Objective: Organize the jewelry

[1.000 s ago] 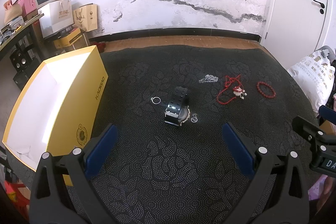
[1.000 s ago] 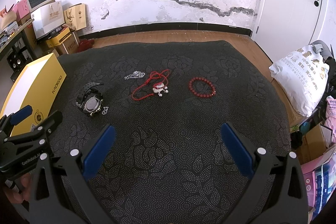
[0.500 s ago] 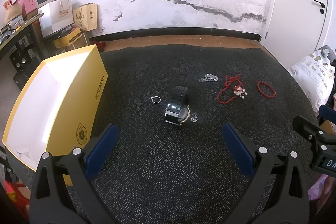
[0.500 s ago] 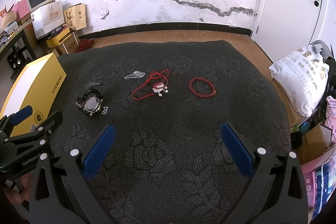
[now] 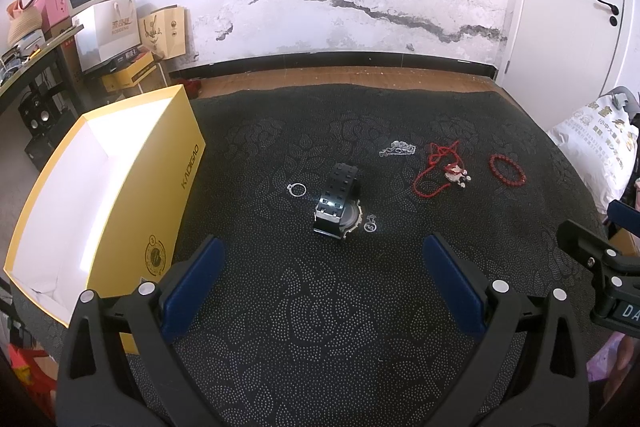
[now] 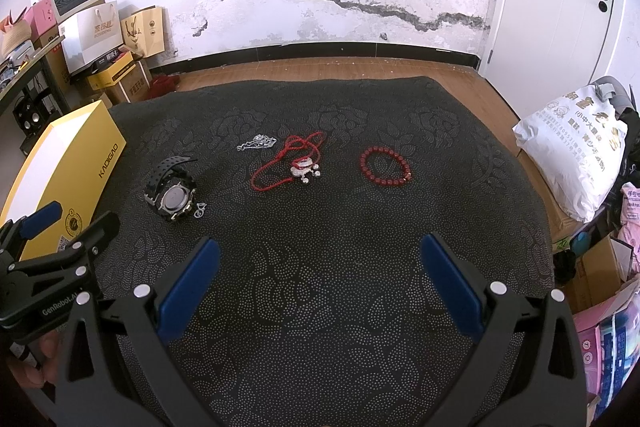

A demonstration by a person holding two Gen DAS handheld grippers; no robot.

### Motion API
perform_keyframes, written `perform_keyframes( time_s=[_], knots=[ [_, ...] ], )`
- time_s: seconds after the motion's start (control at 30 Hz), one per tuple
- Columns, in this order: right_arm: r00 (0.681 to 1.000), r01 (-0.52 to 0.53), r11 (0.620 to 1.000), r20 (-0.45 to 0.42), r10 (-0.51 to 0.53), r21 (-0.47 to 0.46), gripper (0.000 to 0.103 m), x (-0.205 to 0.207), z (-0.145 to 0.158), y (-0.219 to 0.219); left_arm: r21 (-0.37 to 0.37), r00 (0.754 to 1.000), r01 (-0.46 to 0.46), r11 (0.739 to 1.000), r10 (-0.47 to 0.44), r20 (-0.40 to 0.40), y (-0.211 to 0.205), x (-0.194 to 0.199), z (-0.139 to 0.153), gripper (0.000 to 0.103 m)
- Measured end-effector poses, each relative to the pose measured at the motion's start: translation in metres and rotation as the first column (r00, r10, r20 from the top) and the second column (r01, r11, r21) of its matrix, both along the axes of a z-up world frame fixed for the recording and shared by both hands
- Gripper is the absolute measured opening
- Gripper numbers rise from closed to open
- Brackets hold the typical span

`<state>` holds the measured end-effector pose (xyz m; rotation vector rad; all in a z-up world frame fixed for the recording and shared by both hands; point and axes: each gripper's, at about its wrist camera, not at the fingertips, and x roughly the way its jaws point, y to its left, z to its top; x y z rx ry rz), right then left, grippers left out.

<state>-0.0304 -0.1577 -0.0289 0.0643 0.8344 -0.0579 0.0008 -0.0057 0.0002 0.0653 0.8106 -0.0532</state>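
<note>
**Six pieces of jewelry on a dark cloth, both claws open**

A dark cloth (image 6: 320, 267) with a dotted rose pattern carries six pieces of jewelry. One black wristwatch (image 5: 338, 205) lies on its side near the middle. Two small silver rings flank it: one ring (image 5: 297, 190) to its left, slightly apart, and one smaller ring (image 5: 371, 227) just beside its right edge. Farther right lie one silver chain (image 5: 397, 149), one red cord necklace (image 5: 436, 169) with a silver pendant, and one red bead bracelet (image 5: 507, 169), each apart from the others. One open yellow box (image 5: 132, 195) with a white interior stands at the cloth's left edge. The left claw (image 5: 323, 281) and right claw (image 6: 320, 279) both hang above the cloth's near side, blue pads spread wide, gripping nothing.
</note>
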Motion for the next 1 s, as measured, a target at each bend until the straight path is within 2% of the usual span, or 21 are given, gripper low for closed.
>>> perform_keyframes(
  time_s=[0.63,0.8,1.0],
  knots=[
    [1.0,0.016,1.0,-0.016,-0.016,-0.002,0.097,0.004,-0.007,-0.003,0.01,1.0,0.008,1.0,-0.008,-0.016,-0.002,0.003,-0.01,0.097],
    [1.0,0.022,1.0,-0.017,-0.022,-0.003,0.097,0.007,-0.01,-0.007,0.026,0.999,0.012,1.0,-0.011,-0.045,-0.007,0.016,-0.03,0.097],
    [0.999,0.029,1.0,-0.031,-0.029,-0.001,0.097,0.014,-0.014,-0.015,0.009,0.992,0.017,1.0,-0.015,-0.124,-0.011,0.054,-0.078,0.097]
  ],
)
